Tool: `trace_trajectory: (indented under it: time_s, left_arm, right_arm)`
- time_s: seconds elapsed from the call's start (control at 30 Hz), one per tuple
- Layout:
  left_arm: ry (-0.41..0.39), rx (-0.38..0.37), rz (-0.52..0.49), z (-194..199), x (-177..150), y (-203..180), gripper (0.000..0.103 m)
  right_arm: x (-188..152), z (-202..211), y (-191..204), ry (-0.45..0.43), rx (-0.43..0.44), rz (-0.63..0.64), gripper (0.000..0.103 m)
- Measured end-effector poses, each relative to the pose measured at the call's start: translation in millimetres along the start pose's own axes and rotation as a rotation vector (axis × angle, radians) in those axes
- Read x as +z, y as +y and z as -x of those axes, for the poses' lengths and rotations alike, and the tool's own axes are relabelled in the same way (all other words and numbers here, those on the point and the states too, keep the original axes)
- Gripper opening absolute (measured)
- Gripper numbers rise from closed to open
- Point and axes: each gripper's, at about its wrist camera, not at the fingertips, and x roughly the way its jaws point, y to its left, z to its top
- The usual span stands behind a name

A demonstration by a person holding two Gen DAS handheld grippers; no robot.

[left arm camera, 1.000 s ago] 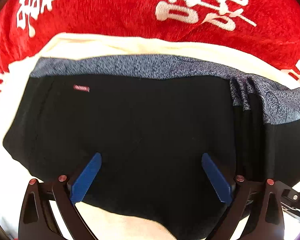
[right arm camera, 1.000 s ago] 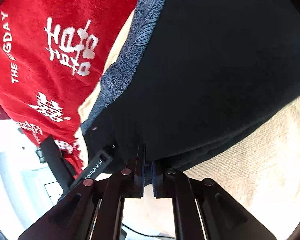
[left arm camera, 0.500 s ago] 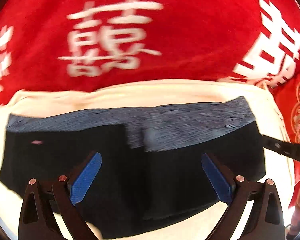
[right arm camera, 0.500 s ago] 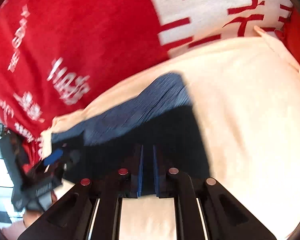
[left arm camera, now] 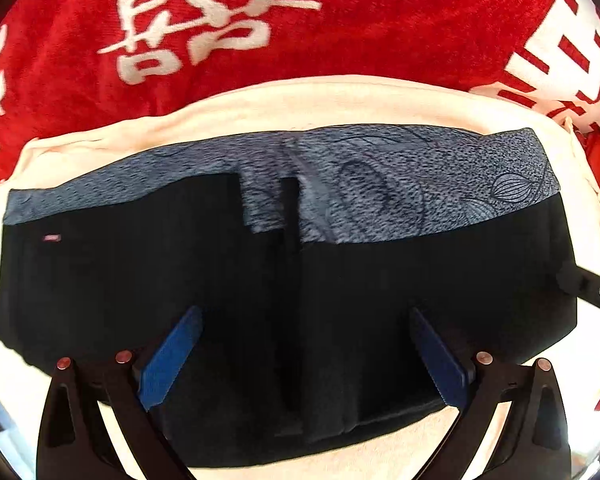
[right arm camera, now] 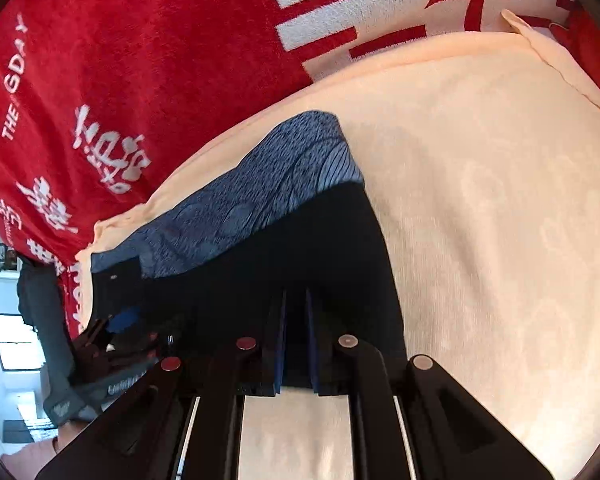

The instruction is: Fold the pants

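The black pants point(left arm camera: 292, 300) with a grey-blue patterned waistband point(left arm camera: 400, 184) lie folded on a cream towel point(left arm camera: 340, 104). My left gripper point(left arm camera: 300, 320) is open, its blue fingers point(left arm camera: 168, 360) spread wide just above the near part of the pants. My right gripper point(right arm camera: 296, 300) has its fingers nearly together at the pants' right edge point(right arm camera: 340, 272), with a narrow gap holding dark cloth. The right gripper's tip also shows in the left wrist view point(left arm camera: 588, 292), at the pants' right edge. The left gripper shows in the right wrist view point(right arm camera: 116, 328).
A red blanket with white characters point(left arm camera: 260, 20) lies behind and around the towel. The cream towel point(right arm camera: 500, 240) stretches to the right of the pants. A room with a window point(right arm camera: 16, 340) shows at the far left.
The right gripper carried the pants' edge across and laid it down, so the pants now lie folded over. The left gripper drew back and stayed open.
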Motion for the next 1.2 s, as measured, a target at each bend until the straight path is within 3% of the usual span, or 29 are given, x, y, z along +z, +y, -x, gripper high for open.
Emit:
trace_trajectory:
  time_s: [0.07, 0.13, 0.17, 0.6, 0.93, 1.03, 1.2]
  left_arm:
    - [0.006, 0.009, 0.008, 8.5, -4.4, -1.3, 0.103]
    - [0.012, 0.018, 0.012, 12.8, -9.7, -2.2, 0.103]
    - [0.016, 0.024, 0.012, 15.0, -12.7, -1.3, 0.103]
    - [-0.001, 0.022, 0.052, 61.5, -55.3, 51.0, 0.103]
    - [0.015, 0.047, 0.127, 49.3, -83.9, 105.0, 0.103]
    - [0.027, 0.056, 0.139, 44.3, -90.2, 111.9, 0.103]
    - [0.036, 0.059, 0.165, 48.1, -101.4, 124.5, 0.103]
  right_arm:
    - [-8.2, 3.5, 5.5, 0.009, 0.001, 0.002, 0.021]
    - [-15.6, 5.6, 13.0, 0.018, -0.002, 0.015, 0.038]
    - [-18.8, 4.4, 19.1, 0.019, -0.011, 0.026, 0.039]
    - [-26.1, -26.5, 92.9, 0.047, -0.063, 0.171, 0.044]
    - [-27.3, -65.1, 144.5, 0.099, -0.066, 0.298, 0.044]
    - [-38.5, -90.6, 148.0, 0.184, -0.096, 0.312, 0.044]
    - [-55.3, -89.5, 151.8, 0.157, -0.119, 0.340, 0.044]
